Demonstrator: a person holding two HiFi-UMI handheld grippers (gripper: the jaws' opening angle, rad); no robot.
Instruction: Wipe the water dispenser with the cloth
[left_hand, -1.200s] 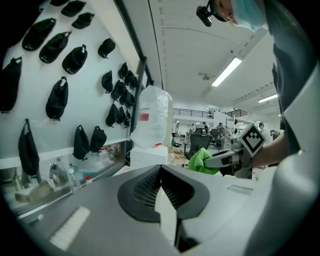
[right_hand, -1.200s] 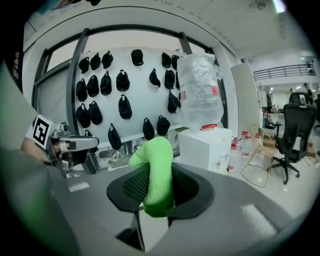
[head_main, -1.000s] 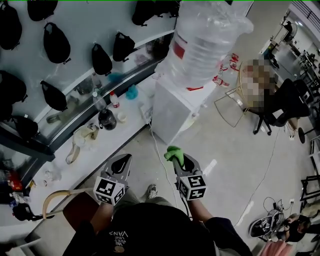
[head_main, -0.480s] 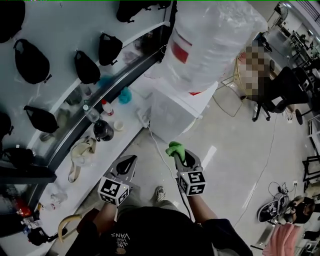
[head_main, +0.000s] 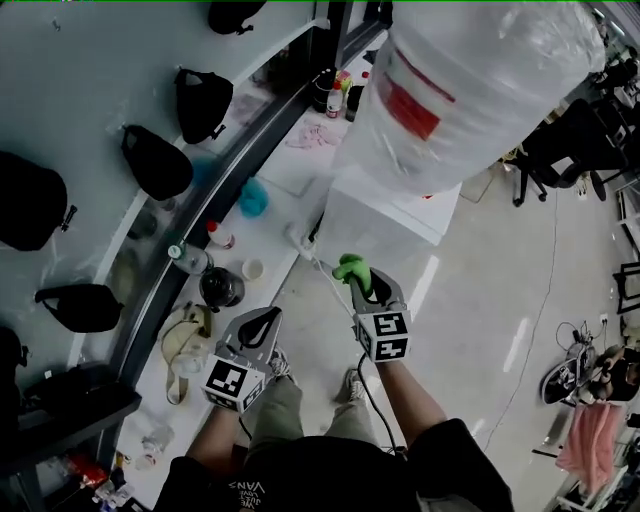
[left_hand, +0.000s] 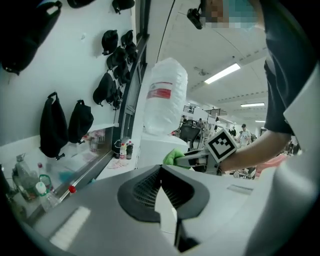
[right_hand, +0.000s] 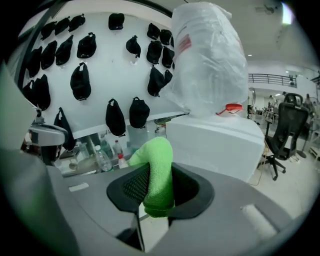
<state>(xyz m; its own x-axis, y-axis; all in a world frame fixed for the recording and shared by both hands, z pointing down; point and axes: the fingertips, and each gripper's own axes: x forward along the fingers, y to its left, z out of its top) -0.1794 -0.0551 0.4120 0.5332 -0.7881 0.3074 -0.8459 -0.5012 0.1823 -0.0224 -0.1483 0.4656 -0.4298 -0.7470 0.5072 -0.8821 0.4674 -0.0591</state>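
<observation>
The right tool (head_main: 367, 291) pinches one green cloth (head_main: 351, 268) at frame centre, just below the single white water dispenser (head_main: 372, 228) carrying one wrapped bottle (head_main: 465, 90), while the left tool (head_main: 262, 326), lower left, is closed and empty.

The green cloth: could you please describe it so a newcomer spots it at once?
Find the white water dispenser topped by a big wrapped bottle. Just in front of it, the right gripper pinches the cloth. It is the only bright green thing; the left gripper holds nothing.
</observation>
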